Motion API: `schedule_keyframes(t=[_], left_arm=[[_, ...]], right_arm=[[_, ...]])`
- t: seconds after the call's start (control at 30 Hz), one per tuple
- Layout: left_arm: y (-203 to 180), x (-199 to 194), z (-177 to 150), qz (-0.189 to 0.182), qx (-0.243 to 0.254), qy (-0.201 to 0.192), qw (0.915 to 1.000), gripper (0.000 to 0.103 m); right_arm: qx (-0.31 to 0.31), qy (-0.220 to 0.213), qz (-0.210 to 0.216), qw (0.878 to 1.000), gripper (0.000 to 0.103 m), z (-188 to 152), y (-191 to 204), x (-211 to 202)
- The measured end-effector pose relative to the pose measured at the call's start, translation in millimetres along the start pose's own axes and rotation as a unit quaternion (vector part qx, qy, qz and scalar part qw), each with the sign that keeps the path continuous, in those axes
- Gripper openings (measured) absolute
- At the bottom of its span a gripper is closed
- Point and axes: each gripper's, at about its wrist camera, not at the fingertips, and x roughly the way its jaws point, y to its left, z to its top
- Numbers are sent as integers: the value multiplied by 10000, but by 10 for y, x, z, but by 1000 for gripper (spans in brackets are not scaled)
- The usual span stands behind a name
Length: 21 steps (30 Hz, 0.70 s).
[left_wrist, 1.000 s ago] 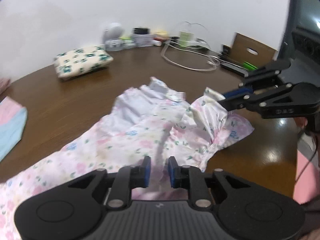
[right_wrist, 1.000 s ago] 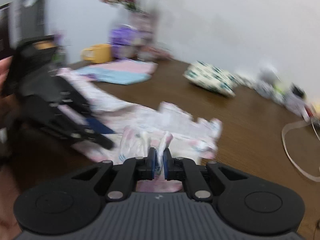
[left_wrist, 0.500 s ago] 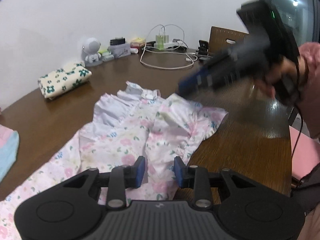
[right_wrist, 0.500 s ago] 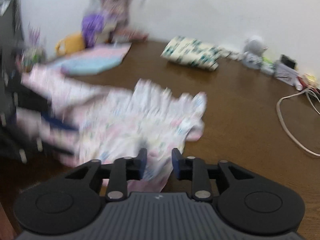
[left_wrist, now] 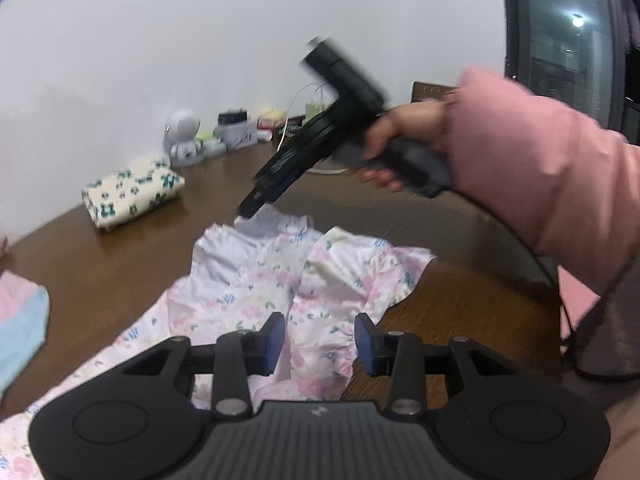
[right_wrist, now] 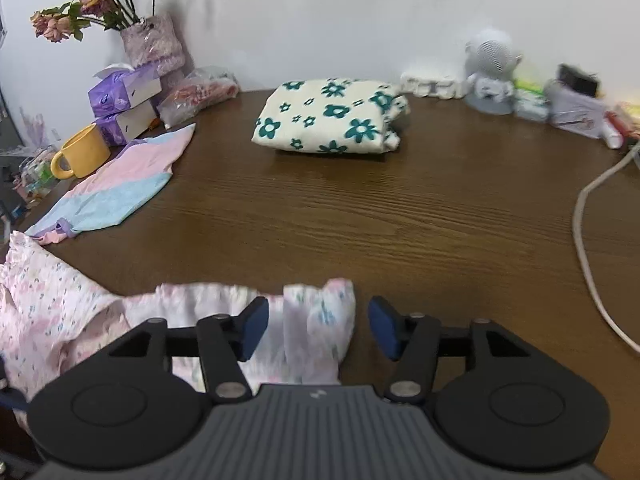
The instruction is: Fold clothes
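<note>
Brown wood-grain bench [right_wrist: 400,216] runs under both my tools, and on its near edge sprawls the pink floral garment [left_wrist: 256,296], still unfolded. Nearest me, my left gripper [left_wrist: 320,338] hangs low over it: its fingers [left_wrist: 276,334] stand partly apart and are opening, cloth lying below and between them but pinched by neither pad. From there the garment's long axis runs from my near left, where the skirt trails off the frame, away toward the collar end at the far right.

My right gripper [right_wrist: 318,328] sits further out, over that collar end; its fingers [right_wrist: 254,326] are wider apart, also opening, with a ruffled edge of the garment showing between them, loose and ungripped. So the right hand is the nearer one to the collar and sleeve, the left to the waist, I judge.

Beyond lie a striped pink-and-blue cloth [right_wrist: 116,184] to the left and a folded green-flowered bundle [right_wrist: 328,116] near the wall.
</note>
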Motion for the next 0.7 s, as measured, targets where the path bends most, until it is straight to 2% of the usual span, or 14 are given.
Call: schedule_keyframes(t=[0.1, 0.17, 0.27, 0.43, 0.5, 0.57, 0.67, 0.7], left_arm=[[-24, -141, 8, -10, 75, -118, 9999, 39], [-30, -210, 12, 26, 119, -166, 9998, 45], [-10, -250, 15, 73, 136, -150, 9998, 48], [81, -181, 6, 145, -126, 73, 9998, 54], [121, -150, -2, 225, -240, 177, 9993, 65], [151, -141, -12, 364, -291, 221, 9987, 87], [186, -134, -13, 430, -322, 245, 9983, 93], [195, -128, -12, 431, -332, 255, 9982, 94]], right_arm=[[-302, 93, -48, 9995, 65, 169, 23, 110], [-797, 63, 53, 9968, 65, 263, 130, 83], [-1699, 190, 197, 9851, 65, 350, 366, 57], [-1633, 609, -163, 9846, 63, 415, 359, 239], [-1518, 746, -191, 9854, 62, 384, 289, 299], [-1504, 831, -184, 9850, 62, 348, 260, 317], [-1515, 929, -176, 9839, 61, 290, 232, 326], [-1532, 962, -168, 9834, 55, 280, 237, 337]])
